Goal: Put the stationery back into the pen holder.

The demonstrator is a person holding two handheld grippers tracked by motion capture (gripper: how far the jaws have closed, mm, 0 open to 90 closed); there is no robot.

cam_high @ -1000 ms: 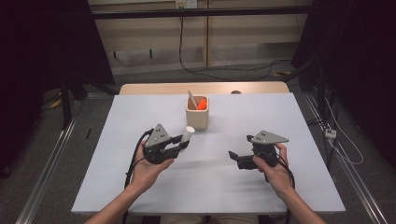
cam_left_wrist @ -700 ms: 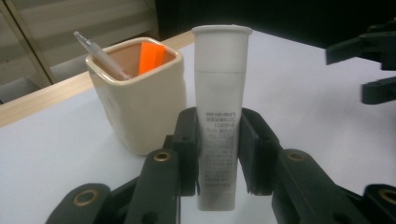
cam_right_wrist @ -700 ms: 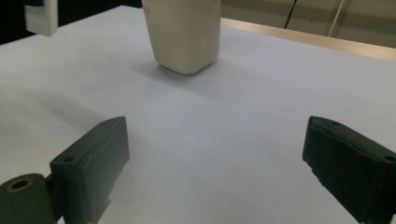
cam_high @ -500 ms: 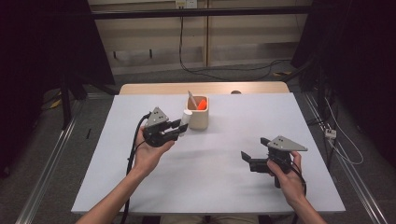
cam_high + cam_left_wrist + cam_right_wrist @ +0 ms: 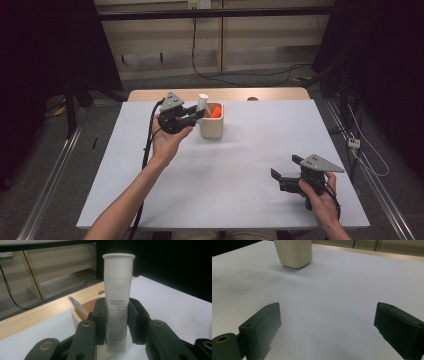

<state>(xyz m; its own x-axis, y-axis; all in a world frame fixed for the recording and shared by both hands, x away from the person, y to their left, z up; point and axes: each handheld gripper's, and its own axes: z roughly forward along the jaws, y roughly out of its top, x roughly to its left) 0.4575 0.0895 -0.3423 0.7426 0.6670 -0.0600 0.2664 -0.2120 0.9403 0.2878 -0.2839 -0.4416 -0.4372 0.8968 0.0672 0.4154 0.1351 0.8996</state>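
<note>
L gripper (image 5: pixel 196 116) clenched on white tube (image 5: pixel 118 302), upright over cup (image 5: pixel 211 128): lower straight, then release. R gripper (image 5: pixel 286 171) jaws spread, idle near-right.

White table (image 5: pixel 240 165), beige holder (image 5: pixel 211 129) standing near its far edge

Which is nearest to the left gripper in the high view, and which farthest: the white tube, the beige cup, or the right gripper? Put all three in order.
1. White tube: clamped upright in the left gripper fingers.
2. Beige cup: just beside it, far centre of the table.
3. Right gripper: near right, fingers open.
</note>
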